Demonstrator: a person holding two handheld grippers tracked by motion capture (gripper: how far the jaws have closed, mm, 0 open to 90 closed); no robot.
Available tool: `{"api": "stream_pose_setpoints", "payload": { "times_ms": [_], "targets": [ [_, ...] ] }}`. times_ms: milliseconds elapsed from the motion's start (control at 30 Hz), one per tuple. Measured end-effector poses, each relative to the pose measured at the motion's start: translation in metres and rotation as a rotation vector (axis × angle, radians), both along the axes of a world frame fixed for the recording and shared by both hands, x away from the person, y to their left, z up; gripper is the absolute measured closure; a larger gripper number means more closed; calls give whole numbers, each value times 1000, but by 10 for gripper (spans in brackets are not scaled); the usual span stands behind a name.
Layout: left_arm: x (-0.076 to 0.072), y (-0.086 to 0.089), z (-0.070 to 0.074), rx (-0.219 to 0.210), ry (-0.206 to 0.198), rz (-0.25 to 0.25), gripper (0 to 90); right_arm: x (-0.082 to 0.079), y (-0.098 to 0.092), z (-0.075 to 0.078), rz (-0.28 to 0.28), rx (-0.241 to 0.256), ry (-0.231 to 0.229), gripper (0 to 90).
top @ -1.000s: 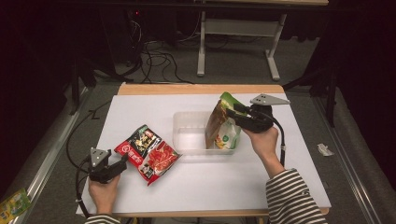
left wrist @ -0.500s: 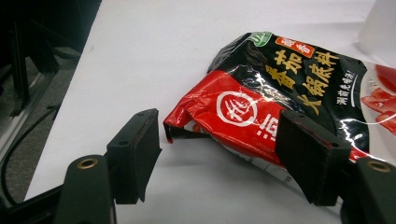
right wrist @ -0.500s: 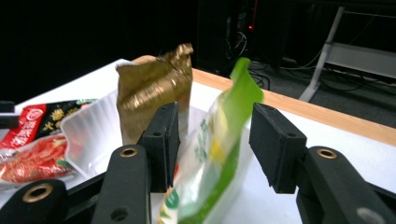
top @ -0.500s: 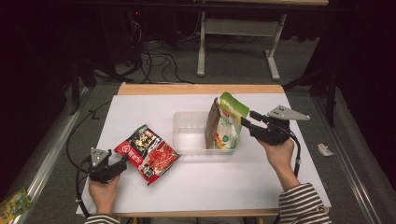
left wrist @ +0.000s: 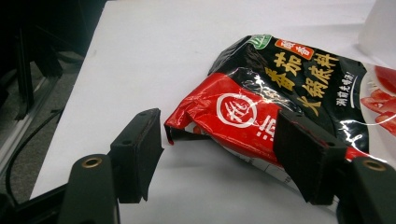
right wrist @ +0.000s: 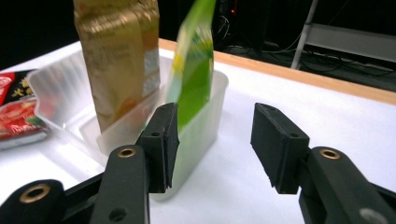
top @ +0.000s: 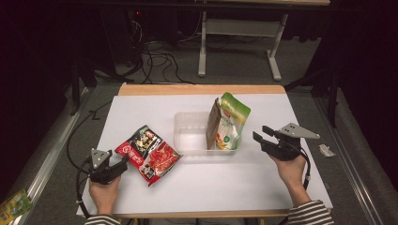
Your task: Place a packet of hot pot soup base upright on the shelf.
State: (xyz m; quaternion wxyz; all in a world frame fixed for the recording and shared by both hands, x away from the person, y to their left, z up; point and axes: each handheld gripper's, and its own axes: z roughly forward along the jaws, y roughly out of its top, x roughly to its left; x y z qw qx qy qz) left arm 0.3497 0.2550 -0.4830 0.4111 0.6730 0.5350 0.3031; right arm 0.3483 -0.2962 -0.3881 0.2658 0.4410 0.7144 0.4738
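At the far left of the high view, off the table, a small green and yellow packet (top: pixel 14 203) was seen lying on the floor beside a grey rail. The left gripper (top: pixel 123 162) was held low at the near left of the white table (top: pixel 263 187), its jaws spread wide with nothing gripped; in the left gripper view the near corner of a crinkled red and black foil pouch with yellow lettering (left wrist: pixel 280 98) was seen lying between them, untouched as far as could be told. The pouch lay flat, its long axis running diagonally from that near-left corner toward the far right, where it ended just beside a clear shallow plastic tray (top: pixel 190 136). Nothing was placed between the gripper and the pouch.

At the tray's right end, two packs were stood on end and leaned together: a gold-brown paper-like pouch (top: pixel 213 123) and, to its right, a green and white stand-up pouch (top: pixel 231 123), its top pointed up and tilted toward the far right. The right gripper (top: pixel 263 135) was held just right of the tray, clear of it, pointed left at the packs, with jaws parted wide and empty. A small scrap (top: pixel 324 150) was seen on the floor beyond the table's right edge.
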Motion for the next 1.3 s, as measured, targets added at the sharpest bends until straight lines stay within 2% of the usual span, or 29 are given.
{"api": "stream_pose_setpoints", "payload": {
  "times_ms": [167, 367, 433, 567, 700, 867, 967, 1033, 1133, 1200, 1300],
  "targets": [
    [1, 2, 0, -12, 13, 3, 344, -7, -11, -18, -26, 12, 24, 517],
    [2, 3, 1, -24, 10, 6, 347, -13, -24, -43, -64, -23, 82, 523],
    [1, 3, 1, -25, 12, 6, 347, -13, -28, -50, -78, -20, 104, 525],
    [1, 3, 4, -29, 7, -2, 355, -14, -31, -62, -90, -44, 128, 528],
    [3, 3, 9, -13, 11, -17, 359, -14, -31, -75, -109, -61, 157, 531],
    [9, 1, 18, 26, 9, -28, 364, -15, -37, -85, -122, -59, 158, 536],
    [16, -3, 25, 42, 14, -49, 372, -16, -40, -87, -137, -14, 159, 540],
    [21, -5, 28, 51, 19, -59, 381, -18, -42, -87, -146, 2, 131, 539],
    [34, -7, 29, 59, 42, -66, 385, -20, -45, -87, -155, 25, 114, 530],
    [41, -8, 28, 82, 71, -68, 402, -21, -45, -88, -157, 31, 112, 521],
    [51, -8, 26, 93, 112, -63, 384, -21, -45, -88, -153, 25, 114, 511]
  ]
}}
